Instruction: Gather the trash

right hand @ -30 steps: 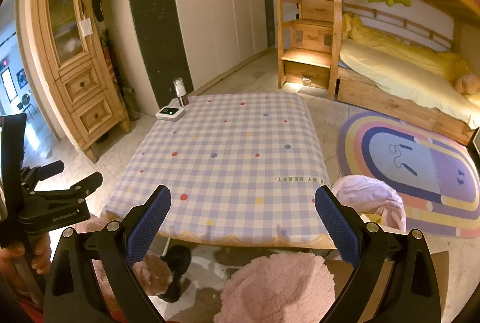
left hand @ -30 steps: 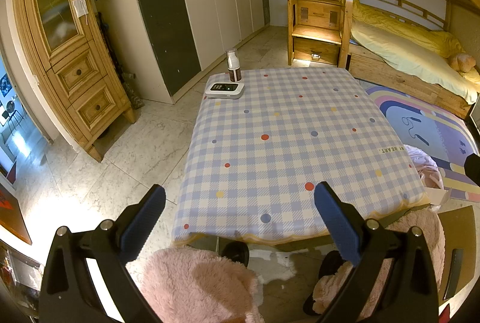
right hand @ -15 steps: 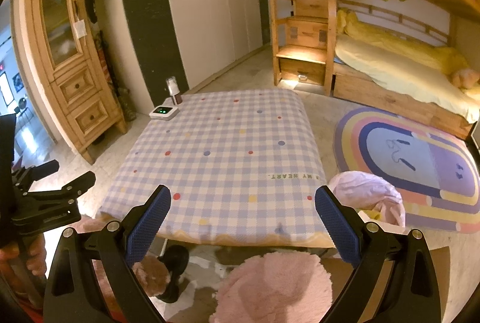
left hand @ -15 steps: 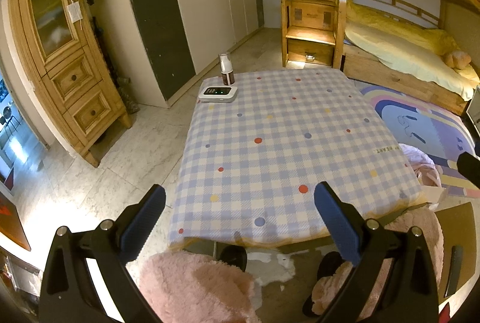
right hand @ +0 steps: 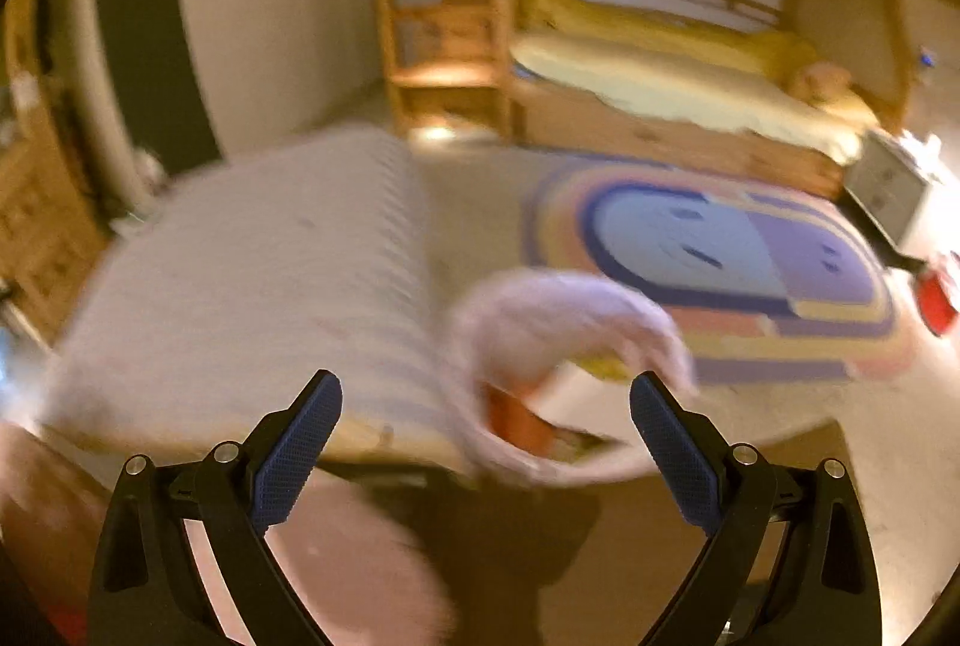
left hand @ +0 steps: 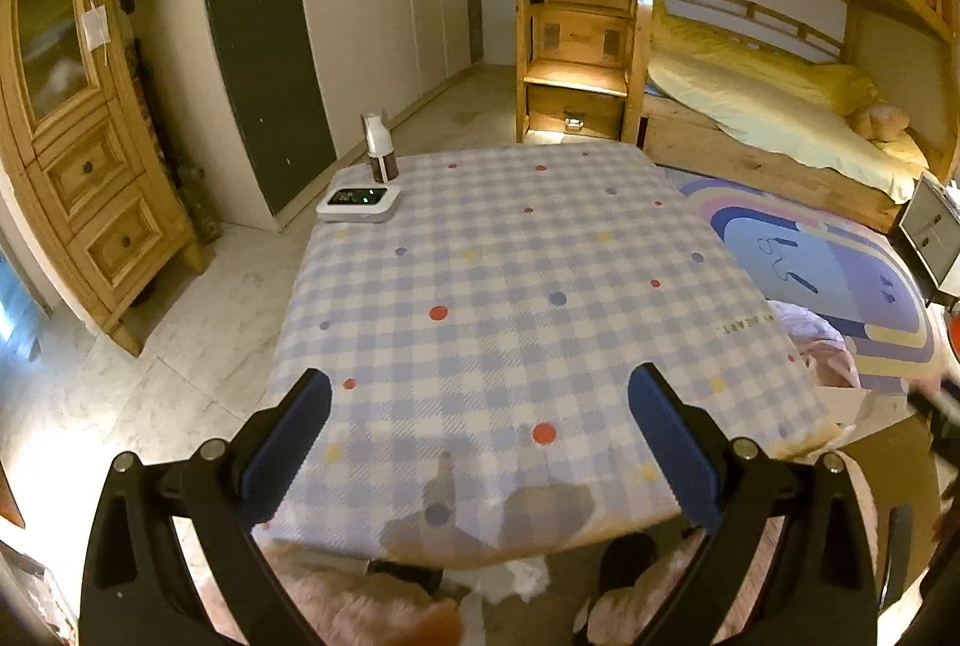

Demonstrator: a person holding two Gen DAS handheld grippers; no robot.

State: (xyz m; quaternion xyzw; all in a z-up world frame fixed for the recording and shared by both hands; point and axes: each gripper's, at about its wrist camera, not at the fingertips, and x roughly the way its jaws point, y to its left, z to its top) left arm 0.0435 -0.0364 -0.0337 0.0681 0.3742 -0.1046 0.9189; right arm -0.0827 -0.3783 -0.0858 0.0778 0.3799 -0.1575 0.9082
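Gaping wide and empty, the left gripper (left hand: 480,442) hangs over the near edge of the checked table (left hand: 510,298). The right gripper (right hand: 483,433), equally spread and empty, faces a blurred pink bag (right hand: 564,322) holding trash beside the table.
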